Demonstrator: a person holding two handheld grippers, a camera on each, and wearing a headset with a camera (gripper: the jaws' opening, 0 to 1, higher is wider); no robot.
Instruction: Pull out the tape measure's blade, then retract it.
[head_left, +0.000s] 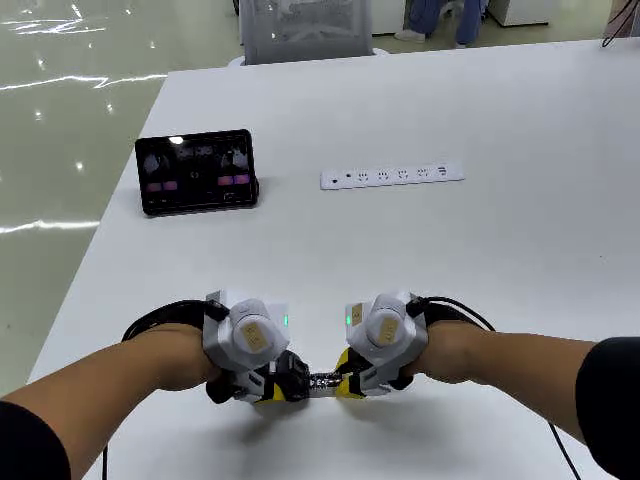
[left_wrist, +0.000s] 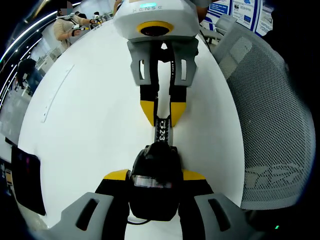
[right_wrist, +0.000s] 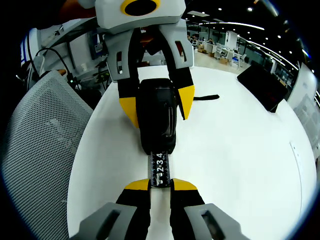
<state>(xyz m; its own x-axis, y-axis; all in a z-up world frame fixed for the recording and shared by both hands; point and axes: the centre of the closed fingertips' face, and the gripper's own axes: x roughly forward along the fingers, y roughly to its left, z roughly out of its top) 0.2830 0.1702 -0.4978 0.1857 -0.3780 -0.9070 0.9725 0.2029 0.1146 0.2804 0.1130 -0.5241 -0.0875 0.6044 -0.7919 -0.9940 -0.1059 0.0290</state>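
Observation:
A black tape measure (head_left: 291, 374) lies low over the white table (head_left: 400, 260) near its front edge. My left gripper (left_wrist: 155, 176) is shut on the tape measure's body (left_wrist: 155, 185), one yellow-tipped jaw on each side. A short length of blade (left_wrist: 163, 131) with printed numbers runs out of the case. My right gripper (right_wrist: 160, 186) is shut on the blade (right_wrist: 159, 171) near its tip, facing the left gripper (right_wrist: 157, 110) head-on. In the head view the left gripper (head_left: 268, 386) and right gripper (head_left: 346, 385) stand a few centimetres apart, with the blade (head_left: 322, 381) bridging them.
A black tablet (head_left: 196, 171) stands at the table's left side. A white power strip (head_left: 392, 176) lies mid-table. A grey mesh chair (head_left: 305, 28) sits at the far edge, and another mesh chair (left_wrist: 270, 115) is close by the near edge.

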